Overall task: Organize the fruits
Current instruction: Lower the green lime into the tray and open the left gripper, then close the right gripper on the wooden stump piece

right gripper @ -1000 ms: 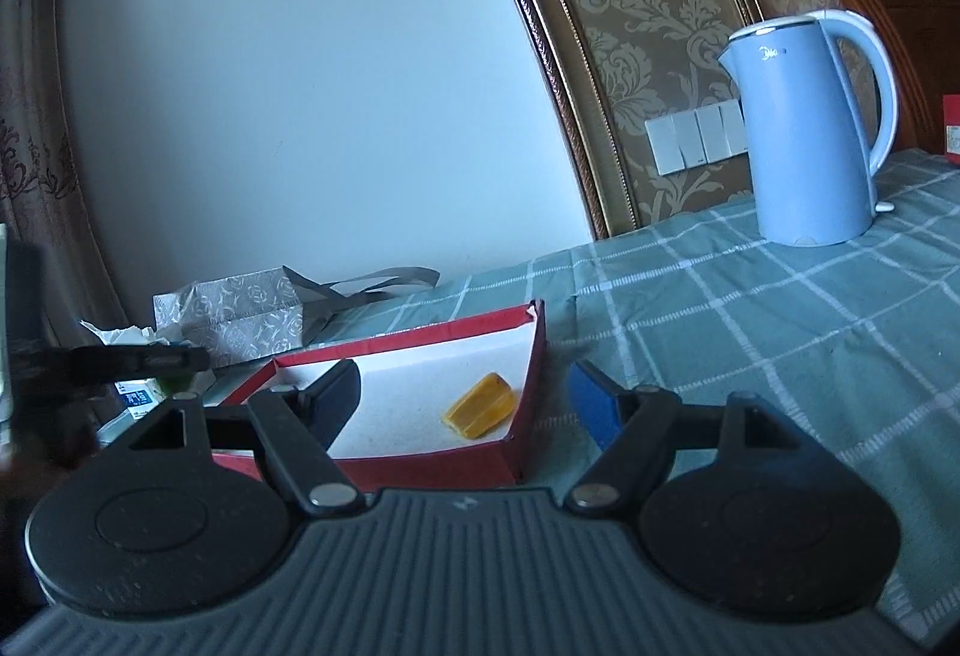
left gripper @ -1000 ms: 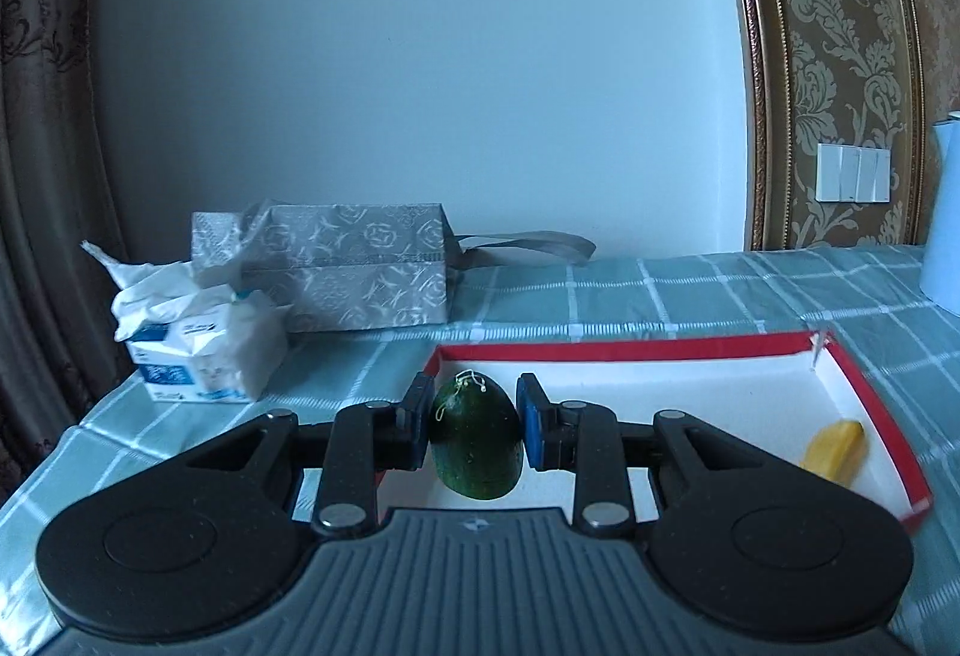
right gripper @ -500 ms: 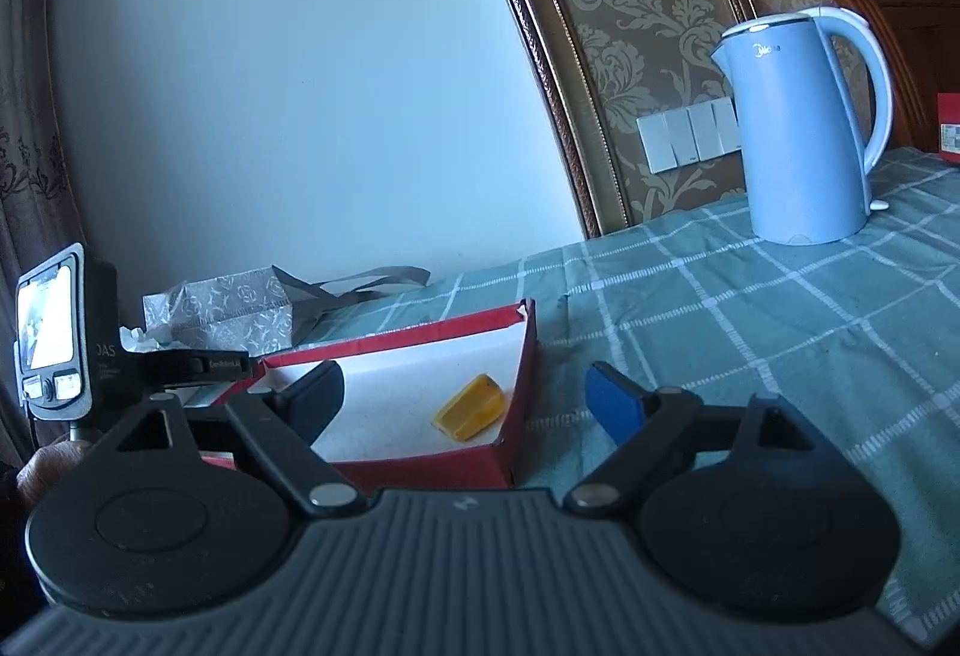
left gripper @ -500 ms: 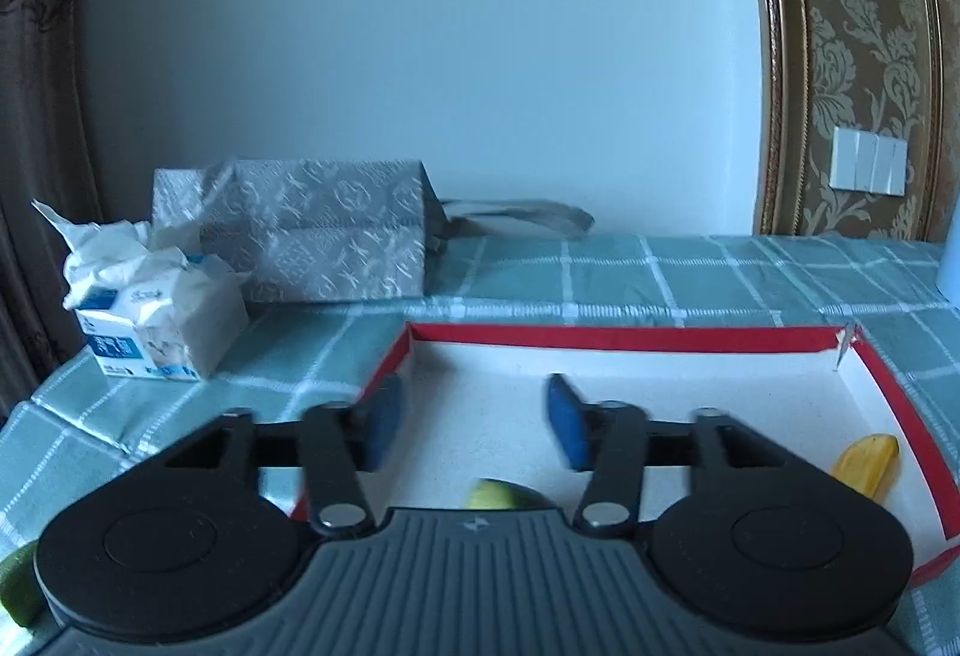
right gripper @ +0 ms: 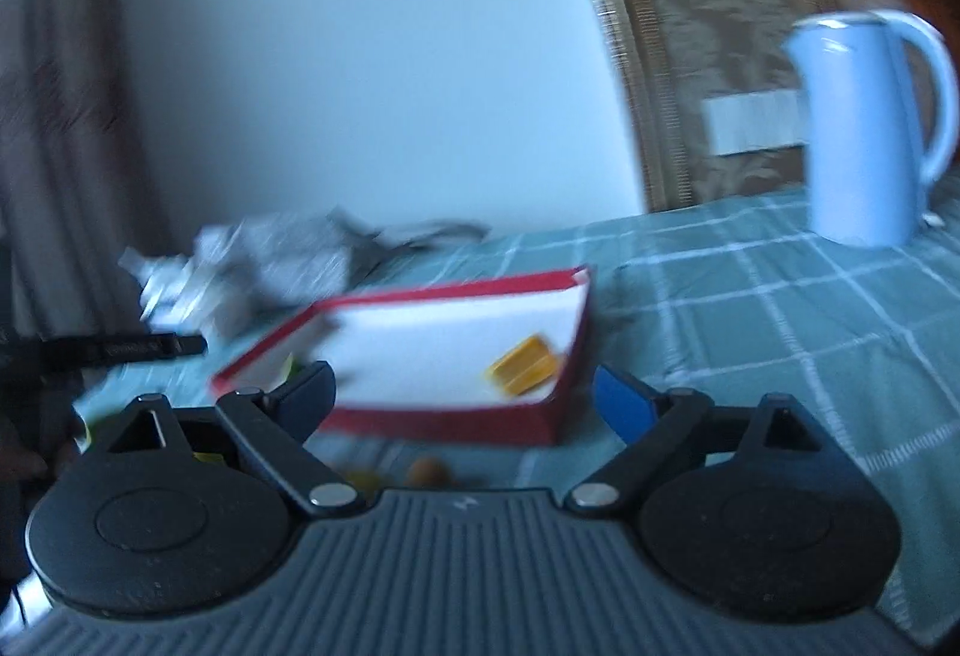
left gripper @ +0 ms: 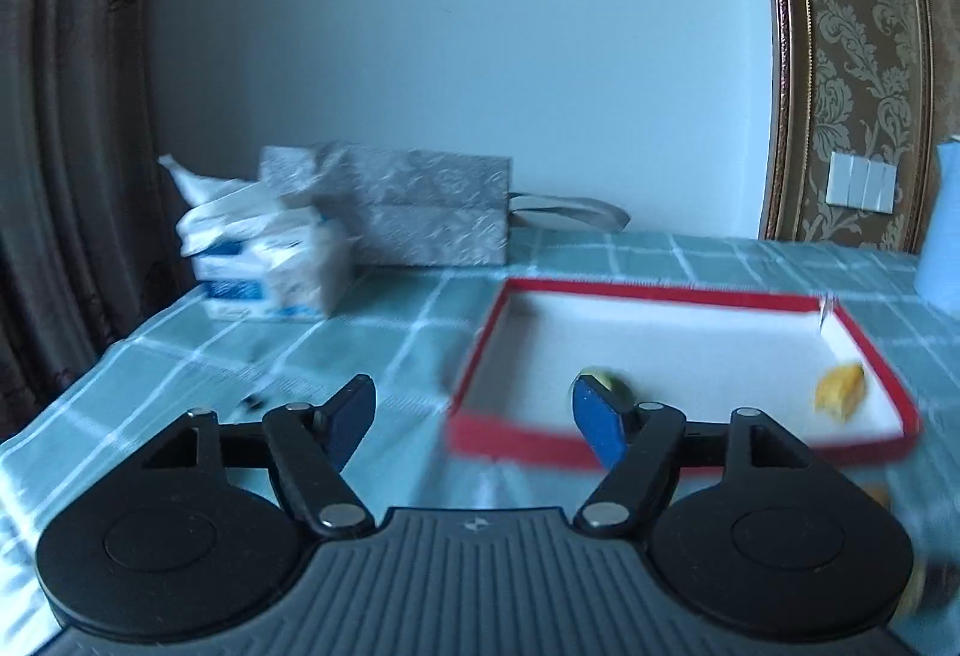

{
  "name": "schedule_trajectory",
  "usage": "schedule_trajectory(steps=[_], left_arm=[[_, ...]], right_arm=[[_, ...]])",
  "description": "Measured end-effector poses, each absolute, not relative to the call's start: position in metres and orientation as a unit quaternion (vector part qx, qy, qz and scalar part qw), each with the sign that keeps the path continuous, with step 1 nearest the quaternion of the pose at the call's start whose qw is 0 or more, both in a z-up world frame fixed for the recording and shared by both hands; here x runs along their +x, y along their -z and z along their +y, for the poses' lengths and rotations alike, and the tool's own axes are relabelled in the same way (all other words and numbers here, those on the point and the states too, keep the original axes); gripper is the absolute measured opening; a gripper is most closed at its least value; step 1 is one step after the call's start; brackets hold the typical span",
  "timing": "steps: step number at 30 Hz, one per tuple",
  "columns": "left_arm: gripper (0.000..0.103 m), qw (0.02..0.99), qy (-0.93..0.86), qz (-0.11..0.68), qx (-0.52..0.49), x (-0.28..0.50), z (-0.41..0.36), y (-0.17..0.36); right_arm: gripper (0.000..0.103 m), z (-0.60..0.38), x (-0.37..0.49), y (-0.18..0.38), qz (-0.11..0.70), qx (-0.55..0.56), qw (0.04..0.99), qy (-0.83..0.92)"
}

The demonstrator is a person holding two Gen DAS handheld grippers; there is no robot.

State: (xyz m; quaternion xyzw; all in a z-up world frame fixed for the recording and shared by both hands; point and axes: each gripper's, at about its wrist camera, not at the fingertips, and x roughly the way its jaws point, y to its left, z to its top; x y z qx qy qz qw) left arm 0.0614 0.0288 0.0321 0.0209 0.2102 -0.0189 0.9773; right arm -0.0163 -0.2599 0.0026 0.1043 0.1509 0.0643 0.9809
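A red-rimmed white tray lies on the checked green cloth; it also shows in the right wrist view. A green fruit lies in its near left part, half hidden by my left gripper's right finger. A yellow fruit lies in its right corner, also seen in the right wrist view. My left gripper is open and empty, left of and before the tray. My right gripper is open and empty before the tray. Small fruits lie on the cloth just under it, blurred.
A tissue pack and a grey gift bag stand at the back left. A light blue kettle stands at the back right. The table's left edge runs near a curtain. The left gripper's body shows at left.
My left gripper opened and let the green fruit go into the tray, then drew back and to the left. My right gripper has dipped lower toward the cloth.
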Motion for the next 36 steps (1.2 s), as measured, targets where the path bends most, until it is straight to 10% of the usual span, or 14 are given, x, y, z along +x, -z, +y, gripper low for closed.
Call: schedule_trajectory(steps=[28, 36], left_arm=[[0.081, 0.964, 0.03, 0.251, -0.08, 0.007, 0.106, 0.018], [0.081, 0.964, 0.03, 0.251, -0.082, 0.007, 0.106, 0.018]], right_arm=[[0.07, -0.205, -0.027, 0.028, 0.254, -0.03, 0.963, -0.083], [0.043, -0.201, -0.015, 0.032, 0.282, -0.032, 0.955, -0.083]])
